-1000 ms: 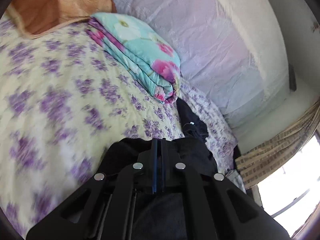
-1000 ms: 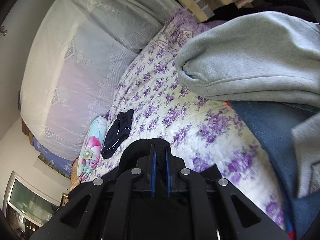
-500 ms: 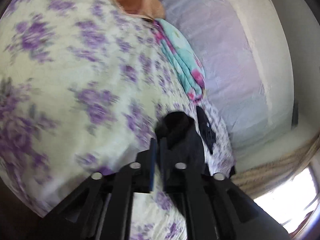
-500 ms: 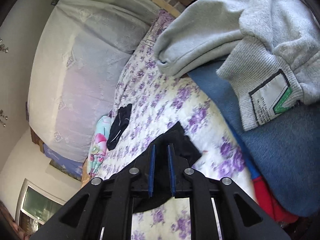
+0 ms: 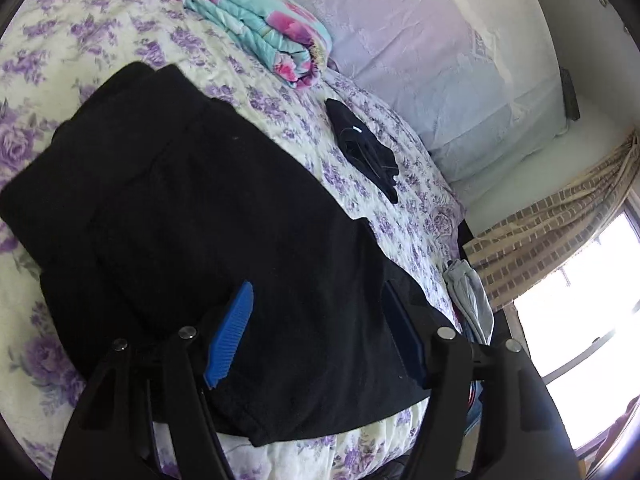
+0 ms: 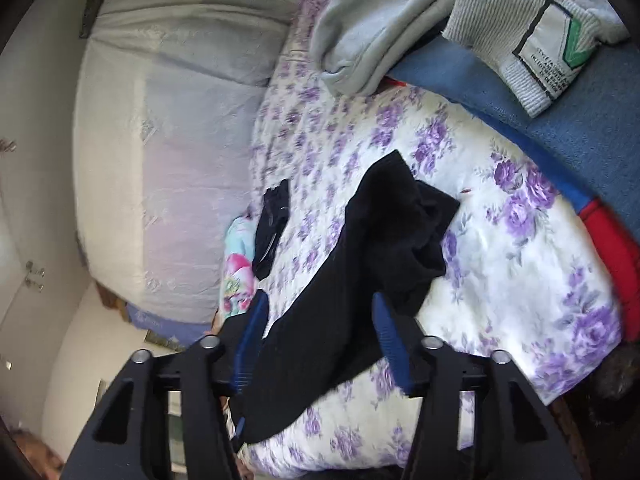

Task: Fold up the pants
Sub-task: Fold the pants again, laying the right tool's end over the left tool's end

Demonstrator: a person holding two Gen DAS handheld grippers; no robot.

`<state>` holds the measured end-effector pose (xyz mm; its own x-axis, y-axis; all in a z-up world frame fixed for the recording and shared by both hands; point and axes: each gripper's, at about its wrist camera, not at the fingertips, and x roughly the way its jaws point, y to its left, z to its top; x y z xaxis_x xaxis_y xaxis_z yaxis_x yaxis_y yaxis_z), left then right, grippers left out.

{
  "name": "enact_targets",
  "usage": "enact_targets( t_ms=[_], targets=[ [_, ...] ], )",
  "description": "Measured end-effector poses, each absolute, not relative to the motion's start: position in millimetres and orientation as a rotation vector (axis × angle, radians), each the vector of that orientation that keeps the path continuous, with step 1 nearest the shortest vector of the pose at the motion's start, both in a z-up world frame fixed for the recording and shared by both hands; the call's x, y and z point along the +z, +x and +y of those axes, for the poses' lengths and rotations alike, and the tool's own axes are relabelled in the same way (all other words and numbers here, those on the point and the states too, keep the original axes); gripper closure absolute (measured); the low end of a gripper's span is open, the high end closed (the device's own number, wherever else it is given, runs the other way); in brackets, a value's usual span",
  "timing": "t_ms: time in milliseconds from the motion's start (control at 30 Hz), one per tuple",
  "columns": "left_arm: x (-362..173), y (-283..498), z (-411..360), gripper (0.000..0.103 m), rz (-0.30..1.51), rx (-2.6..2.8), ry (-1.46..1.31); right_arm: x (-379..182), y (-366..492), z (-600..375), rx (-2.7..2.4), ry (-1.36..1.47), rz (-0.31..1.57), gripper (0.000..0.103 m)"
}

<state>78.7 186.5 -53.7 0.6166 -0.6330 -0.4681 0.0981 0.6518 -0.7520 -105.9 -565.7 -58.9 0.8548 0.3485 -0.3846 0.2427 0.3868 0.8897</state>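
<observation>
The black pants (image 5: 208,216) lie spread on the purple-flowered bedspread (image 5: 80,32). My left gripper (image 5: 320,300) is open just above them, its blue pads on either side of the cloth near the front edge. In the right wrist view the pants (image 6: 360,264) lie bunched and partly twisted on the bed. My right gripper (image 6: 320,308) is open over their near end. Neither gripper holds anything.
A folded turquoise floral blanket (image 5: 256,20) and a small black garment (image 5: 364,152) lie near the pale headboard (image 5: 440,60). A grey sweatshirt (image 6: 400,20) sits on blue and red clothes (image 6: 580,120) at the right. Curtain and window (image 5: 560,240) lie beyond the bed.
Both grippers were shut on the black pants and are now open. The pants have dropped onto the bed and lie spread out. Both cameras have swung to new angles.
</observation>
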Motion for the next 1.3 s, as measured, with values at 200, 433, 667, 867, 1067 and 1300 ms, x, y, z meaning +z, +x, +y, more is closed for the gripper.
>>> enact_targets(
  t_ms=[200, 433, 667, 867, 1067, 1300],
  targets=[
    [-69, 83, 195, 0.038, 0.765, -0.491, -0.803, -69, -62, -565, -0.007, 1.119, 0.683, 0.078],
    [-72, 84, 201, 0.038, 0.755, -0.513, -0.841, 16, -31, -541, 0.118, 0.934, 0.515, 0.098],
    [-78, 83, 207, 0.038, 0.73, -0.539, -0.898, 20, -59, -557, 0.105, 0.897, 0.475, 0.098],
    [-77, 85, 205, 0.038, 0.747, -0.551, -0.884, -103, -76, -587, 0.003, 1.173, 0.665, 0.098],
    [-75, 83, 204, 0.038, 0.745, -0.533, -0.882, -83, -89, -591, 0.011, 1.172, 0.652, 0.08],
    [-57, 76, 188, 0.027, 0.74, -0.517, -0.789, -91, -93, -588, -0.034, 1.191, 0.641, 0.043]
  ],
)
